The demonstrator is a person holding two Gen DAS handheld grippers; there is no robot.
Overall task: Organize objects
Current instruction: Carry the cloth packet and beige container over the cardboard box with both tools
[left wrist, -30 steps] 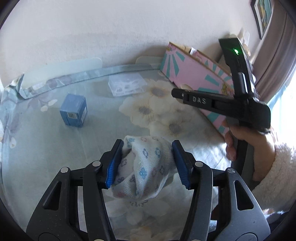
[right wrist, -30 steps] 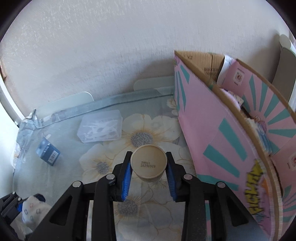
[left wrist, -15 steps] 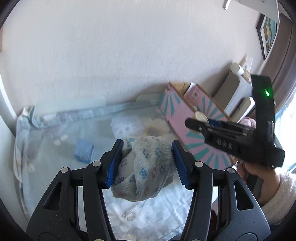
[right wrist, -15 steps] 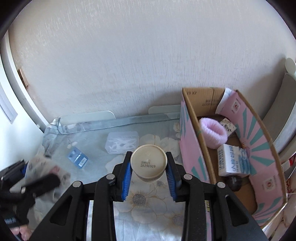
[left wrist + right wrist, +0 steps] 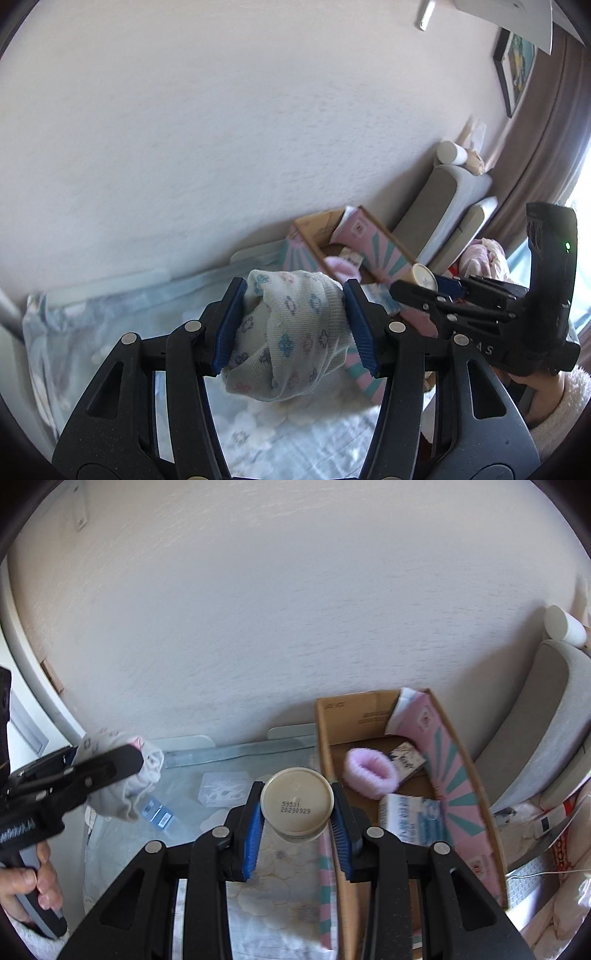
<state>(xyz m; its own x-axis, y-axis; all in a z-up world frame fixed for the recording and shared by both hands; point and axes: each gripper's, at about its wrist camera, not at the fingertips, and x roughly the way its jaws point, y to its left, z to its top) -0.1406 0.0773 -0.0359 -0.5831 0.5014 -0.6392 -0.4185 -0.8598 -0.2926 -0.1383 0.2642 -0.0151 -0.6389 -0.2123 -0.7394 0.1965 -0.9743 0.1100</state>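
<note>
Both my arms have risen since a second ago: my left hand-held gripper [image 5: 293, 325] stays clamped on the sock [image 5: 291, 332], my right hand-held gripper [image 5: 297, 812] on the jar [image 5: 297, 805], now beside the open box [image 5: 373, 709] above the bench [image 5: 273, 890].

I see a bunched white sock [image 5: 291, 332] with blue and pink flowers at lower centre of my left view. My right view's centre shows a cream round jar [image 5: 297, 805], its printed base facing me.
</note>
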